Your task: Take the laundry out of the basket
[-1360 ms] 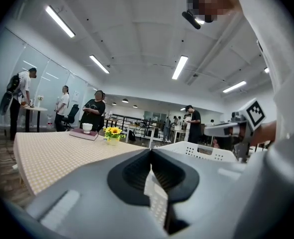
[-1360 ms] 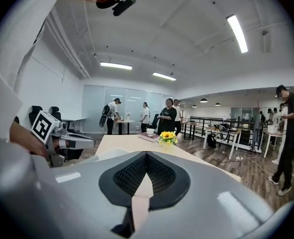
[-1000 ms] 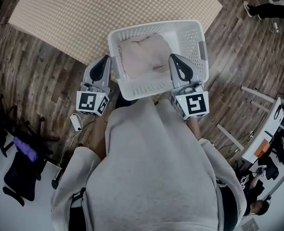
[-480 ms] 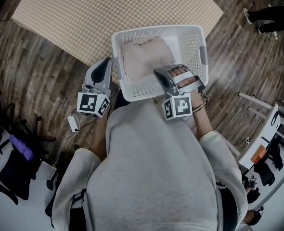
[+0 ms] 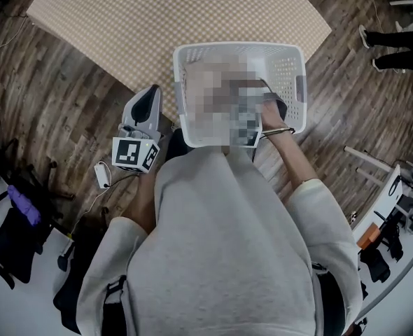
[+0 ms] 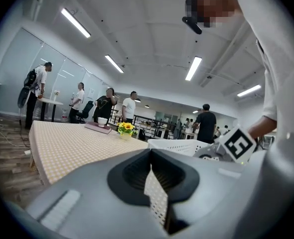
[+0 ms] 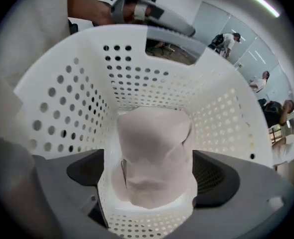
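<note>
1. your right hand-held gripper points steeply down into the white perforated basket, inside its walls.
2. its jaws have just been opening and now stand wide apart, so they pinch nothing.
3. the laundry, a pale pinkish folded bundle, lies on the basket's floor right under that hand-held gripper.
4. in the right gripper view the bundle shows between the two dark pads. the pads flank it and do not press on it.
5. in the head view a mosaic patch covers the middle of the basket, so the laundry and the right hand-held gripper cannot be made out there. your right hand reaches in over the basket's near rim.
6. your left hand-held gripper is outside the basket, just beside its left wall, and points roughly level.
7. in the left gripper view its jaws are closed together with nothing between them, apart from the laundry and the basket wall.
8. the checked desk spreads beyond the basket's far side, and the wood floor shows to the basket's left.
</note>
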Motion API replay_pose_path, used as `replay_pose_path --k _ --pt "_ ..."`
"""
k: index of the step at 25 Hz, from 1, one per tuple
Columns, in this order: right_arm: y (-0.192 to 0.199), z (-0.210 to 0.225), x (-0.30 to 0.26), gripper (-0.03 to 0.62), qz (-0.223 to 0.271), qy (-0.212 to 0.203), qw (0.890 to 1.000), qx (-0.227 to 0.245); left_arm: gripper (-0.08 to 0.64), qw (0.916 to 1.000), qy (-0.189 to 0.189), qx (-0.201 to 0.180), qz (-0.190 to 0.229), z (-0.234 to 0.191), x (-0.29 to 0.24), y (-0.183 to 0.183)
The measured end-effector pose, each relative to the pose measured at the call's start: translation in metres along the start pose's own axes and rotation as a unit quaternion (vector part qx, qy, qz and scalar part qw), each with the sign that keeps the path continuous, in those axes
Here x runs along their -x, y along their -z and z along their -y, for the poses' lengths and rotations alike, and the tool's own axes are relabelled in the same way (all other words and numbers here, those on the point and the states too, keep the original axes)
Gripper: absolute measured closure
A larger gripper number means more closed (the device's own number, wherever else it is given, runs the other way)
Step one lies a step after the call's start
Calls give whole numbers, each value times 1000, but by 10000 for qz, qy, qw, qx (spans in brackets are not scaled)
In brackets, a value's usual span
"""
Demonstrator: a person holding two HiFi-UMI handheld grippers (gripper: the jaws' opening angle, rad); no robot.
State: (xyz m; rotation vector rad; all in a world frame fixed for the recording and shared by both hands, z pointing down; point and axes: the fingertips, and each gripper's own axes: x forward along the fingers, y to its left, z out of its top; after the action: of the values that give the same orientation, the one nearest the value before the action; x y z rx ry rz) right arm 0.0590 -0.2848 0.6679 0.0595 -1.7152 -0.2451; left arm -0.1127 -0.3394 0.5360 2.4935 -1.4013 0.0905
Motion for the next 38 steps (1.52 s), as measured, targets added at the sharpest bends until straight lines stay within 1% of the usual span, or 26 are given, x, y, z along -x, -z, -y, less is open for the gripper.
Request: replay_pose_path --k 1,3,5,6,7,9,11,12,14,17,18,19,20,21,22,25,27,31,33,35,38 --pt "3 1 -14 27 -44 -81 10000 13 549 10000 -31 8 11 -1 1 0" --pt "12 5 -42 -5 -287 -192 9994 43 551 9999 -105 33 14 -4 5 1" --pt "22 9 -69 -6 -572 -312 9979 -8 551 9998 -178 66 12 -9 9 2" --pt "25 11 -82 -6 -636 -375 9973 -60 551 9997 -215 77 6 -11 11 2" --pt "28 12 -95 -6 -659 -459 9967 -95 551 9996 -252 85 -6 -13 12 3" --pt "31 9 -112 -6 -653 -762 9949 -128 551 9994 -324 107 -22 -17 16 4" --pt "30 9 -118 -6 -634 -1067 9922 -136 551 9992 -378 132 -12 -22 18 3" --pt "29 10 -118 -6 -623 -1143 9914 -132 551 9991 -392 138 -4 -24 19 3" --pt "27 11 -119 -6 -602 -1176 9911 -132 549 9991 -399 149 9 -24 18 2" --pt "28 10 -117 -6 -684 -1098 9914 -180 549 9993 -355 147 45 -19 16 0" --pt "27 11 -114 18 -711 -1064 9916 -214 551 9993 -341 139 57 -18 16 -1" --pt "24 10 -110 111 -698 -1029 9919 -253 551 9993 -334 134 66 -16 16 -2" --pt "20 8 -106 254 -644 -992 9925 -297 551 9993 -329 131 74 -15 16 -2" --pt "17 4 -103 343 -578 -952 9932 -344 549 9994 -323 129 84 -14 16 -3" --pt "15 1 -101 374 -532 -901 9937 -391 551 9994 -315 123 97 -13 16 -3" --pt "15 -1 -100 387 -483 -647 9956 -482 549 9993 -319 100 150 -11 18 -6" --pt "14 1 -98 392 -383 -401 9971 -526 551 9992 -348 98 183 -11 20 -9" --pt "14 18 -76 408 -111 345 9970 -689 549 9990 -376 76 220 -8 27 -11" --pt "14 34 -52 410 96 798 9923 -946 551 9990 -358 52 255 -5 29 -13" --pt "14 52 -22 410 272 1303 9844 -1151 551 9991 -299 9 300 -1 28 -15" --pt "12 71 26 410 361 2019 9727 -1089 551 9991 -158 -72 376 12 27 -21"
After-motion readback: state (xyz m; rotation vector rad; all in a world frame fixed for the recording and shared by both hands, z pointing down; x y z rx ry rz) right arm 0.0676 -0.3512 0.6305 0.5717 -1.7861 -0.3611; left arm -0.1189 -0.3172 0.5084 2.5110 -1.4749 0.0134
